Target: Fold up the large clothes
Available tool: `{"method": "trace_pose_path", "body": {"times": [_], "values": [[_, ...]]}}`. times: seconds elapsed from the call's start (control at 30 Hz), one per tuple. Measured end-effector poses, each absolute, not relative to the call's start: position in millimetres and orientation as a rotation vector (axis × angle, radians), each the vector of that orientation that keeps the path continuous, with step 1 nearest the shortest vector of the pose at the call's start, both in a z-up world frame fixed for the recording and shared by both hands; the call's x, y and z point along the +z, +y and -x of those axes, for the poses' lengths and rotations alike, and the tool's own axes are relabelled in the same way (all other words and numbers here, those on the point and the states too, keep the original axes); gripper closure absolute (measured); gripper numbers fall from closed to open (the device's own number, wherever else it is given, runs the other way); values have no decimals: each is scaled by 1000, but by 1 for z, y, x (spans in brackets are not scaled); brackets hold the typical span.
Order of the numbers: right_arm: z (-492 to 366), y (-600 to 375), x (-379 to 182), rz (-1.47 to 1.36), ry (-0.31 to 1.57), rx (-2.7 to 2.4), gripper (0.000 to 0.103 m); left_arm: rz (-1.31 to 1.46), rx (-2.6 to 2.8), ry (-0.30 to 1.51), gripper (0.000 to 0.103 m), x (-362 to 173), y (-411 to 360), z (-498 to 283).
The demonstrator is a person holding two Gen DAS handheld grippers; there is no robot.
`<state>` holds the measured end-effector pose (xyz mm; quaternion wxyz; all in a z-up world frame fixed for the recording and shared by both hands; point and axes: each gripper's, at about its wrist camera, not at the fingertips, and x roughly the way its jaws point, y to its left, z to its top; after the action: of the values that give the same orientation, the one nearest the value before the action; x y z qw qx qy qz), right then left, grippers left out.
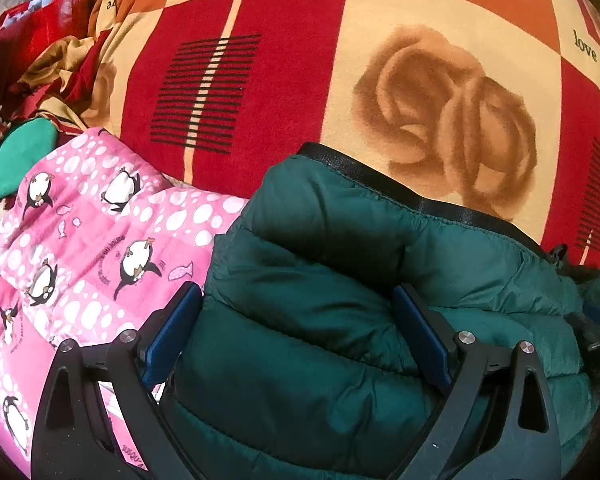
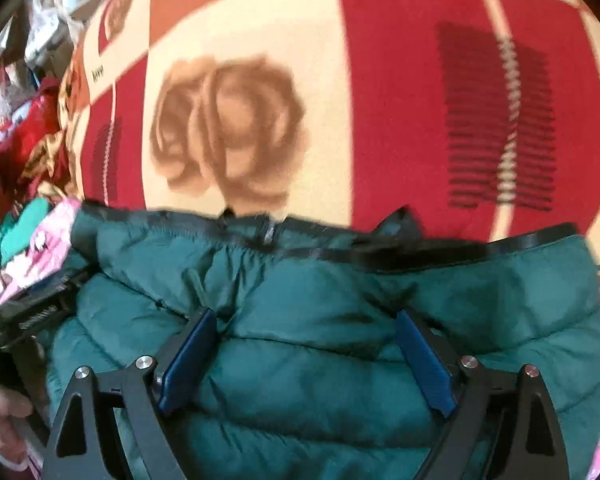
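Observation:
A dark green puffer jacket [image 1: 340,280] with a black hem band lies bunched on a patterned blanket; it also shows in the right wrist view [image 2: 320,320]. My left gripper [image 1: 300,308] is open, its blue-padded fingers [image 1: 420,332] set wide on either side of a padded fold at the jacket's left end. My right gripper [image 2: 306,336] is open too, its fingers [image 2: 188,356] spread over the jacket's middle. The left gripper's body [image 2: 32,312] shows at the left edge of the right wrist view.
A red, orange and cream blanket [image 1: 380,60] with rose prints covers the surface. A pink penguin-print quilted garment [image 1: 80,248] lies left of the jacket. A green cloth [image 1: 12,156] and crumpled red and gold fabric [image 1: 40,48] are piled at the far left.

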<state>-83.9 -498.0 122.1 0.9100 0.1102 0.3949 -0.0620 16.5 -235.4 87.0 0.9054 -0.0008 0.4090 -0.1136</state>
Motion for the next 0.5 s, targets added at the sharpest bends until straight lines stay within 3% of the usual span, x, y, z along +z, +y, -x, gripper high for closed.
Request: {"method": "trace_pose_path", "body": {"times": [0.17, 0.5], "values": [[112, -539, 137, -222, 779, -246, 14, 7, -235, 833, 7, 87, -235, -15], [133, -582, 96, -331, 808, -351, 12, 4, -228, 814, 6, 86, -238, -12]]}}
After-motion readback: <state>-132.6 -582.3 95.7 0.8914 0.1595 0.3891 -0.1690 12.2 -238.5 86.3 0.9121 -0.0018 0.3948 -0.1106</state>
